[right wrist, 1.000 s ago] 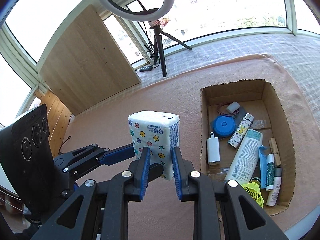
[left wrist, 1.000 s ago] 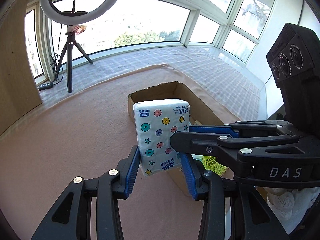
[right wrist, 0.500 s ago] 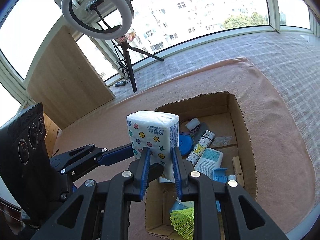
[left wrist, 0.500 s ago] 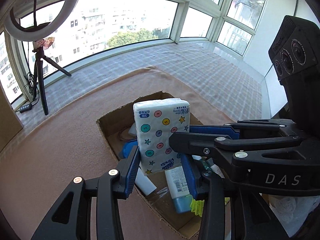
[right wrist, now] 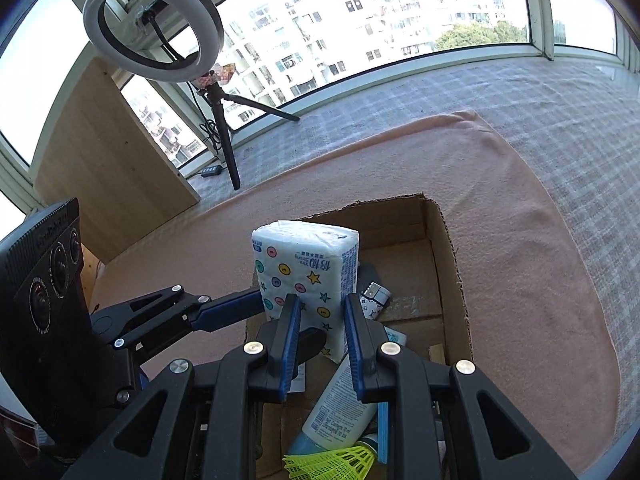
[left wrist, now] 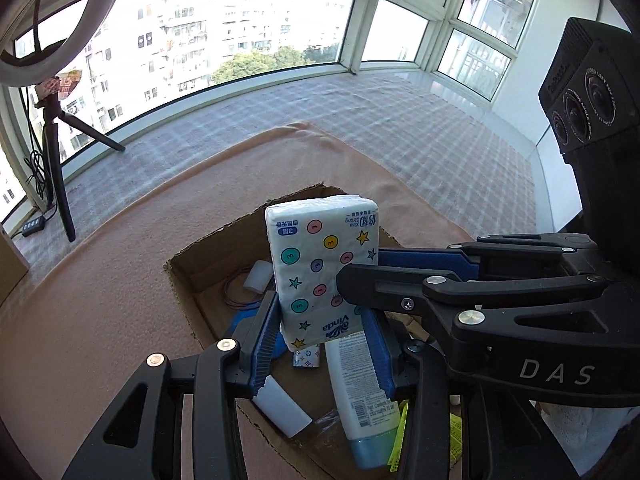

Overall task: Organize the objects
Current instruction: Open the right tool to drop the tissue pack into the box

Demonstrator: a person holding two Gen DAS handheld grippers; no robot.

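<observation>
A white tissue pack (left wrist: 324,268) with coloured dots and stars is held upright in the air above an open cardboard box (left wrist: 208,248). My left gripper (left wrist: 322,328) is shut on its lower end. My right gripper (right wrist: 320,312) is shut on the same tissue pack (right wrist: 308,276) from the other side, and its arm crosses the right of the left wrist view. The cardboard box (right wrist: 444,256) holds a white lotion tube (left wrist: 356,392), a white charger (left wrist: 280,404), a patterned lighter (right wrist: 374,298), a blue round case and a yellow-green shuttlecock (right wrist: 336,460).
The box sits on a pink blanket (right wrist: 520,240) over a checked cloth (left wrist: 420,120) by the windows. A ring light on a tripod (right wrist: 216,92) and a wooden board (right wrist: 104,160) stand at the back left.
Both grippers have carried the tissue pack from beside the box to above its inside; the box contents now show under the pack.
</observation>
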